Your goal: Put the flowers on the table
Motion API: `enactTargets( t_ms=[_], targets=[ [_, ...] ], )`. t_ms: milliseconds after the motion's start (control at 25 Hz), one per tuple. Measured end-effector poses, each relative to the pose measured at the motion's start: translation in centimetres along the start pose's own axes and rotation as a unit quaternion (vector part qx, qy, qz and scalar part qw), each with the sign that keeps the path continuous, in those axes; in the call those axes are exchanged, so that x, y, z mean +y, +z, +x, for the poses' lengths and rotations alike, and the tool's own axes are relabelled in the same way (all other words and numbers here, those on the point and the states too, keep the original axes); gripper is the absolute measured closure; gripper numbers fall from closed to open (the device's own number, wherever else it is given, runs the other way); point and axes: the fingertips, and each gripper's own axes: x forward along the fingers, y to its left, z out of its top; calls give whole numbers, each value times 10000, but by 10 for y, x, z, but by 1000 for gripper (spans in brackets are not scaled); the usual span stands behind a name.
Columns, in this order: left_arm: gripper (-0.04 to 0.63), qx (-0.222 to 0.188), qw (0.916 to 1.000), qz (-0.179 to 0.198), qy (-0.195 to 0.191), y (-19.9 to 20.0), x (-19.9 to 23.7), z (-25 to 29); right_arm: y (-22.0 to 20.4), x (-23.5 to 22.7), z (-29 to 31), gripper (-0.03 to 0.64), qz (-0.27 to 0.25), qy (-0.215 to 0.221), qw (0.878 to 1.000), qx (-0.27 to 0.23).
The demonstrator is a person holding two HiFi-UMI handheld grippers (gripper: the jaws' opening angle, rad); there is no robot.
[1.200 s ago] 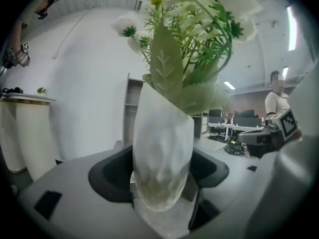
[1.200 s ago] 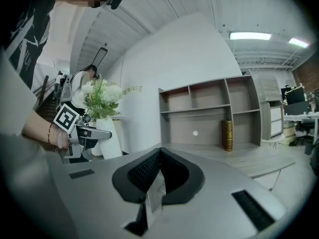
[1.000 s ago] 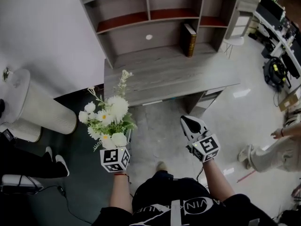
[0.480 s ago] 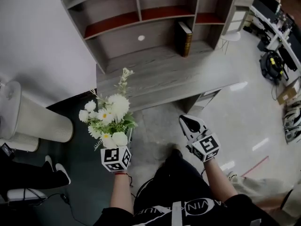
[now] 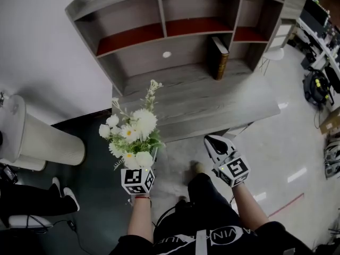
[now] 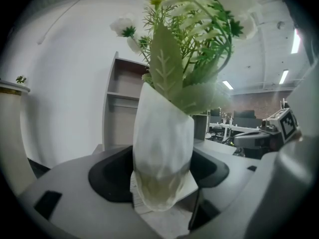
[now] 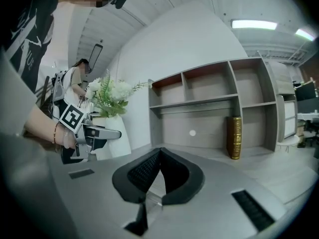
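Observation:
A bunch of white flowers [image 5: 133, 134] with green leaves stands in a white vase [image 6: 162, 153], and my left gripper [image 5: 139, 162] is shut on that vase, holding it upright in the air over the floor, short of the table's near left corner. In the left gripper view the flowers [image 6: 189, 49] spread above the jaws. The grey wooden table [image 5: 212, 102] with its shelf unit lies ahead. My right gripper [image 5: 219, 149] hangs in front of the table's near edge, shut and empty. In the right gripper view its jaws [image 7: 160, 153] meet, and the left gripper [image 7: 89, 133] shows at left.
A brown book [image 5: 219, 57] stands upright on the table under the shelves [image 5: 159, 33]. A white cylindrical appliance [image 5: 48, 137] stands on the floor at left, with someone's shoes [image 5: 58, 187] near it. A white stool [image 5: 273, 54] and office desks are at right.
The person has stepped closer to the table. Both grippers have moved forward with them, the flowers still held. The person at the right edge is out of view.

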Motion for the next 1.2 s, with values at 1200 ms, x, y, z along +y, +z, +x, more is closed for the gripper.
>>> enactTargets(
  t_ms=[1200],
  targets=[
    [259,71,9972,-184,724,-2,3,57,-13,-7,56,609,-23,1356,9900,379]
  ],
)
